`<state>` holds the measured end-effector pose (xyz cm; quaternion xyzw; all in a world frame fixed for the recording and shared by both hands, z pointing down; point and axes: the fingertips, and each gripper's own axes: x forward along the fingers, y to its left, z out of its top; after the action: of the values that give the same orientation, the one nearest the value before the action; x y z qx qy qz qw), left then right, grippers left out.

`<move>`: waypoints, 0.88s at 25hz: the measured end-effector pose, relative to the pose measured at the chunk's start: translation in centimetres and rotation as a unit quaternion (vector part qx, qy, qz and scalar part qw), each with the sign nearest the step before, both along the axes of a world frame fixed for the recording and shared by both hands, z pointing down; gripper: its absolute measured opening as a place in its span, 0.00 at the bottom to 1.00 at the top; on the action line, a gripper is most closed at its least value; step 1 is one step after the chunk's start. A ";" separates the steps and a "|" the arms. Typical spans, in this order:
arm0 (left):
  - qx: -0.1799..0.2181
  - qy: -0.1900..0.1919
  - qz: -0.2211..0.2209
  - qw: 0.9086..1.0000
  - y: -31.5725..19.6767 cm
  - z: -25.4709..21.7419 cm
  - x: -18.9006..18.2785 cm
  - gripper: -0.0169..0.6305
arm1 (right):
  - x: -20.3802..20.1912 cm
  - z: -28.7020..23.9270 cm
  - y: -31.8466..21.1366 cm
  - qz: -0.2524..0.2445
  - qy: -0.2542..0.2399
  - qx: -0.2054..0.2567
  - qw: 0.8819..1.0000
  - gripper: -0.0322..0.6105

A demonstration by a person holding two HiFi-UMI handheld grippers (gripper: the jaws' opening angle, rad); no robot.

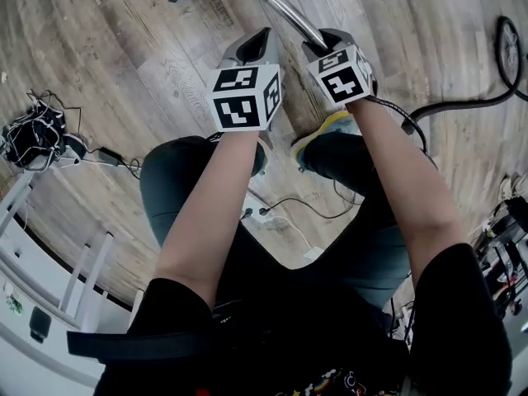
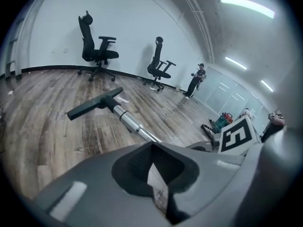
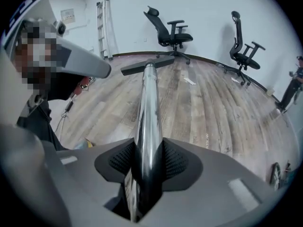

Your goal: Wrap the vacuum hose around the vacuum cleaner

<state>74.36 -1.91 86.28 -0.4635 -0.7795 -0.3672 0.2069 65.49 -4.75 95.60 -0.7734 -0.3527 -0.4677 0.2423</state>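
Observation:
The vacuum's chrome wand point(image 1: 280, 7) runs from the top of the head view down into my right gripper point(image 1: 323, 44), which is shut on it. In the right gripper view the wand point(image 3: 147, 108) passes between the jaws and ends at the black floor head point(image 3: 147, 66). My left gripper point(image 1: 247, 49) hovers just left of the wand, shut with nothing in it. From the left gripper point(image 2: 154, 167), the wand point(image 2: 132, 122) and floor head point(image 2: 94, 104) lie ahead on the wood floor. The black hose point(image 1: 462, 101) trails off right. The vacuum's body is hidden.
Two black office chairs point(image 2: 97, 51) point(image 2: 160, 67) stand by the far wall, with a person point(image 2: 195, 82) beyond them. A ladder point(image 3: 105, 27) leans on the wall. A cable bundle point(image 1: 33, 134) and a white frame point(image 1: 49, 262) sit at left, and a thin cord point(image 1: 313, 213) lies by my feet.

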 end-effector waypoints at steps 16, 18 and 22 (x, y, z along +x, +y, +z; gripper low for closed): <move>-0.066 0.010 0.086 0.994 0.5 -38.4 -2.5 0.03 | -0.3 -37.2 -1.0 0.036 0.066 -0.014 0.997 0.34; -0.067 0.011 0.115 0.991 -0.5 -42.8 -2.9 0.03 | -0.6 -42.1 -1.5 0.032 0.069 -0.025 0.997 0.34; -0.095 0.015 0.158 0.983 -1.4 -49.9 -3.8 0.03 | -1.0 -49.6 -1.4 0.034 0.083 -0.066 0.994 0.34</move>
<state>70.53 -3.33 36.36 -0.3575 -0.8708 -0.2473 0.2294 64.50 -6.11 46.02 -0.8114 -0.3876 -0.3689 0.2351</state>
